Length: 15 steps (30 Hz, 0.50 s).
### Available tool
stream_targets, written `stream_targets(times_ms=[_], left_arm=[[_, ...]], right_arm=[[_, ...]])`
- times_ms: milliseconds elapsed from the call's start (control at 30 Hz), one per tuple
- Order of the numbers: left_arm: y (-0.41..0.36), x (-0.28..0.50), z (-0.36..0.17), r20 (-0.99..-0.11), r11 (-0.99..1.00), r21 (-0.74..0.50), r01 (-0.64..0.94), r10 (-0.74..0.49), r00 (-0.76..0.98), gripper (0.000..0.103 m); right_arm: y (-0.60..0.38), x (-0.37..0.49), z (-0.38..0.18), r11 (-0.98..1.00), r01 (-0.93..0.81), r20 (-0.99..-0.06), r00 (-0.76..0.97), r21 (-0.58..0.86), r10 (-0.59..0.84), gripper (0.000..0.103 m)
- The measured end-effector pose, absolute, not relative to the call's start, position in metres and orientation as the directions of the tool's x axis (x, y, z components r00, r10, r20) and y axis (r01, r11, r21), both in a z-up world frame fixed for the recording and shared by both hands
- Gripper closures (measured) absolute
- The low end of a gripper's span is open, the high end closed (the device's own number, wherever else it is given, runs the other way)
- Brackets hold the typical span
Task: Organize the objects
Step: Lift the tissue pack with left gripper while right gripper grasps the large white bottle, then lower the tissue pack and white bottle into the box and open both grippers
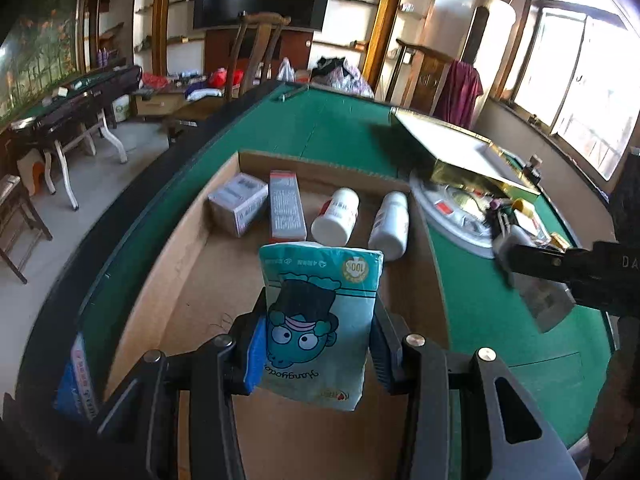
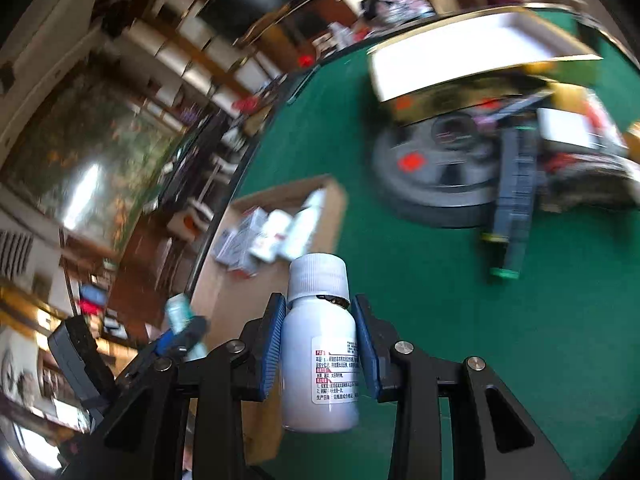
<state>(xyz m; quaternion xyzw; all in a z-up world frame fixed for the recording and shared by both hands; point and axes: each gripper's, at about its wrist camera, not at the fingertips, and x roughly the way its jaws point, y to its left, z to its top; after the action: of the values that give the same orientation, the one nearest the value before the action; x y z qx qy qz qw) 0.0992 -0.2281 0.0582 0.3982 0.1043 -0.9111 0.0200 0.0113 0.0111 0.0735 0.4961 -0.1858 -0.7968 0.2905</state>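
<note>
My left gripper (image 1: 316, 344) is shut on a teal tissue pack (image 1: 320, 320) with a cartoon face, held above the shallow cardboard tray (image 1: 188, 248). At the tray's far end lie a grey carton (image 1: 238, 204), a red-and-white box (image 1: 286, 212) and two white bottles (image 1: 338, 216) (image 1: 390, 220). My right gripper (image 2: 319, 344) is shut on a white pill bottle (image 2: 320, 344) with a ribbed cap, over the green felt just right of the tray (image 2: 224, 280). The left gripper with the tissue pack (image 2: 180, 320) shows blurred at the left of the right wrist view.
On the green table (image 1: 344, 132) stand a round white divided dish (image 1: 452, 216) full of small items and a gold-sided open box (image 1: 460, 152) resting partly over it. The right gripper's arm (image 1: 580, 276) crosses the right side. A blue pack (image 1: 80, 380) lies by the table's near edge.
</note>
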Motion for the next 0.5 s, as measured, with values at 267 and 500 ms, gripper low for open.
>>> stream_targets(times_ms=[267,500], left_arm=[[-0.237,0.074,0.033,-0.774,-0.966,-0.215,0.147,0.077,-0.629,0.061],[-0.240,0.070,0.030,-0.787,-0.965,-0.199,0.173,0.052,-0.615,0.058]], right_arm=[[-0.076,-0.006,0.051,-0.783,0.329,-0.749,-0.252,0.528,-0.612,0.065],[-0.106,-0.015,0.039,-0.821,0.359,-0.792,-0.270,0.444,-0.547,0.065]])
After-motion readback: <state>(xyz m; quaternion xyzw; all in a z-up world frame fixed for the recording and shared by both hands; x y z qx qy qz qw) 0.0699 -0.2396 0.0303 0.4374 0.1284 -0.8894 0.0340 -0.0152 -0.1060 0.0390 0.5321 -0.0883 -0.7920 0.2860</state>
